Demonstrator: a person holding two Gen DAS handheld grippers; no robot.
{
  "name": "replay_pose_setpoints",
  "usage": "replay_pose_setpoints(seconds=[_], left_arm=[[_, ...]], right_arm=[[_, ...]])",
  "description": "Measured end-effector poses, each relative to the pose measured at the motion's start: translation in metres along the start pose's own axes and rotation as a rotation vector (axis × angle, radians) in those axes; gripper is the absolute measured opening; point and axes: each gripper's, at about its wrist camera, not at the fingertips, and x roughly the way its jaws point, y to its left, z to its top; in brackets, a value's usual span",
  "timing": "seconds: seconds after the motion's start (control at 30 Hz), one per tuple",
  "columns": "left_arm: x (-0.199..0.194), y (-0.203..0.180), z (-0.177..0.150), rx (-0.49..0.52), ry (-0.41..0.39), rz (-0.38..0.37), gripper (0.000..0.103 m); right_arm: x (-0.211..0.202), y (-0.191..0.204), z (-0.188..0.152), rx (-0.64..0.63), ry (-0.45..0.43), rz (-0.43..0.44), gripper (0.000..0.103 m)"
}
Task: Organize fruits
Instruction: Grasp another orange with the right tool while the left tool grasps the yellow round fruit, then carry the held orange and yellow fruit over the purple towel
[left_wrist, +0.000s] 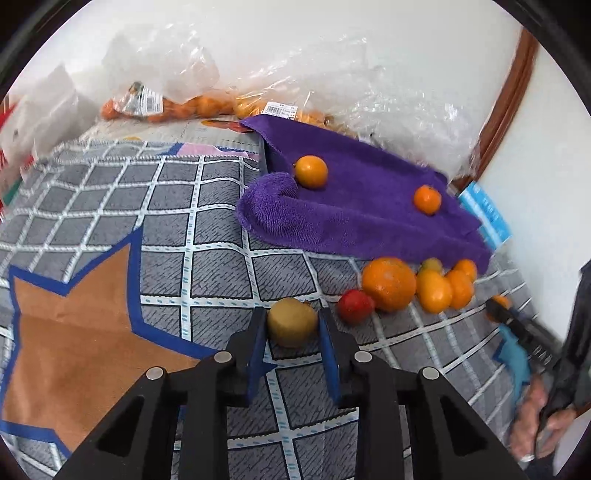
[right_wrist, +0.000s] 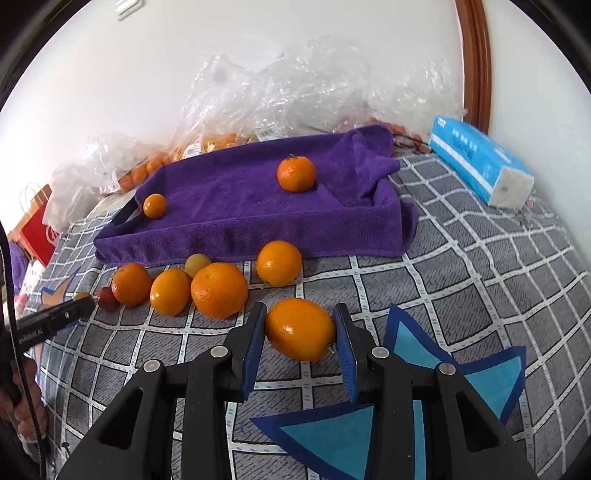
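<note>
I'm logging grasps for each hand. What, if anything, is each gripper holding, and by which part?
Left gripper: small yellowish fruit, pinched across its sides. Right gripper: oval orange fruit, clamped at its two ends.

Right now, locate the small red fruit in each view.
Left wrist view: the small red fruit sits lower right of centre, left of the big orange.
Right wrist view: small red fruit lies at the left end of the fruit row.
Shared landmark: the purple towel.

A loose row of round orange citrus fruits (right_wrist: 218, 290) blocks the front edge of the thick purple terry towel (right_wrist: 240, 206); the grey checked bedspread (right_wrist: 461, 266) lies open on the right, short of the blue tissue pack (right_wrist: 480, 166)
</note>
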Motion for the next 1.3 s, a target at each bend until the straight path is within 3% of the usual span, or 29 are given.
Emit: replay_pose_setpoints(seconds=[0.1,0.23,0.37,0.67,0.77,0.9,1.0,1.3], left_arm=[[-0.008,0.004,-0.001,-0.034,-0.052,-0.016,0.026],[-0.026,-0.013,-0.004,0.058,-0.15,-0.029,0.026],[-0.035,-0.021,-0.006,0.103,-0.2,-0.039,0.026],[-0.046,-0.018,-0.001,0.049,-0.205,0.008,0.026],[-0.061,-0.021,0.01,0.021,-0.221,-0.028,0.026],[-0.077,-0.039,0.034,0.087,-0.28,0.066,0.026],[-0.077,-0.043,0.051,0.092,-0.308,0.093,0.026],[-0.039,-0.06,0.101,0.101,-0.346,0.181,0.026]], right_arm=[[-0.002,0.003,0.0,-0.018,-0.01,-0.02,0.036],[-0.006,0.0,-0.001,-0.001,-0.032,-0.011,0.036],[-0.01,-0.004,-0.002,0.019,-0.049,-0.011,0.036],[-0.021,0.002,-0.004,0.02,-0.063,-0.024,0.036],[-0.028,0.01,0.003,0.003,-0.072,-0.009,0.036],[-0.033,0.021,0.022,-0.017,-0.1,-0.011,0.036],[-0.03,0.025,0.041,-0.017,-0.122,-0.013,0.036],[-0.007,0.014,0.097,0.018,-0.17,-0.027,0.036]])
